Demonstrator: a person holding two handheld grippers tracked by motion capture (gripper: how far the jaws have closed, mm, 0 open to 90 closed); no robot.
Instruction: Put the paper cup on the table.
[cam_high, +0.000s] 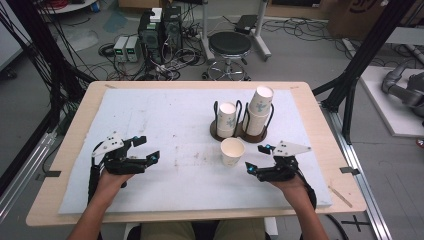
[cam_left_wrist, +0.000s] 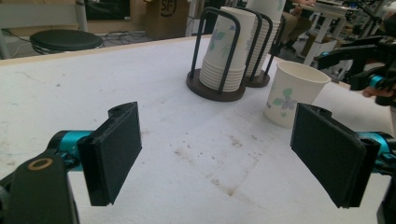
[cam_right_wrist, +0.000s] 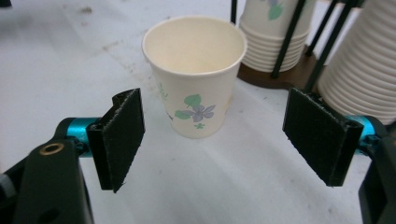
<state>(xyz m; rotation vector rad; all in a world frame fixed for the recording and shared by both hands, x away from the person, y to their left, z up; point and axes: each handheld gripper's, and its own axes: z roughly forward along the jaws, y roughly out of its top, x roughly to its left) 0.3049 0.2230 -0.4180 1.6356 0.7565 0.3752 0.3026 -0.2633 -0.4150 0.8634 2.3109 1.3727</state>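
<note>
A single paper cup (cam_high: 232, 151) with a flower print stands upright and empty on the white mat (cam_high: 170, 115), just in front of a dark wire cup holder (cam_high: 239, 131). The holder keeps two stacks of cups, a shorter left stack (cam_high: 226, 119) and a taller right stack (cam_high: 260, 110). My right gripper (cam_high: 255, 158) is open to the right of the single cup. In the right gripper view the cup (cam_right_wrist: 196, 74) stands just beyond the open right gripper (cam_right_wrist: 229, 135), untouched. My left gripper (cam_high: 148, 148) rests open at the mat's left, with nothing between the jaws of the left gripper (cam_left_wrist: 217, 154).
The mat lies on a wooden table (cam_high: 70, 145) with bare borders at each side. Behind the table stand a black stool (cam_high: 229, 45) and computer boxes (cam_high: 160, 30) among floor cables. A black frame post (cam_high: 365, 55) rises at the right.
</note>
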